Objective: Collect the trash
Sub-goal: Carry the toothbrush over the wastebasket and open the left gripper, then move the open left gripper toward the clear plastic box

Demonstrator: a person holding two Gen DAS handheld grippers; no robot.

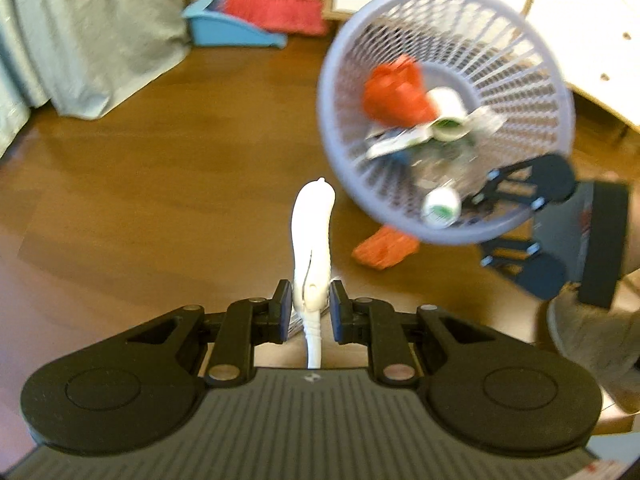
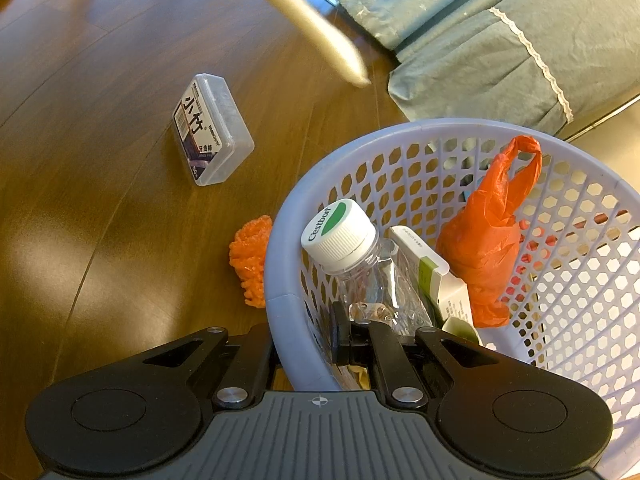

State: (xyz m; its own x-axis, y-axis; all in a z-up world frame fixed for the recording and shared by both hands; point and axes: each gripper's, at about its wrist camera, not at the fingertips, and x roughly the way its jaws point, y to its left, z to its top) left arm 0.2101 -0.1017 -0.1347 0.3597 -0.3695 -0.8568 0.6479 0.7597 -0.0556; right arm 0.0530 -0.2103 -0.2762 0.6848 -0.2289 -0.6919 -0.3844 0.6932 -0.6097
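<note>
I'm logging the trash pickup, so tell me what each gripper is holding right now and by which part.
The left gripper pinches a white plastic piece near its lower end. The right gripper clamps the lavender basket by its near rim.

- My left gripper point(image 1: 309, 317) has matte black linkage arms, silver pivot pins and blue-faced pads point(image 1: 285, 311).
- My right gripper point(image 2: 308, 344) matches it: round black housings, grey ribbed base with a small crosshair mark.
</note>
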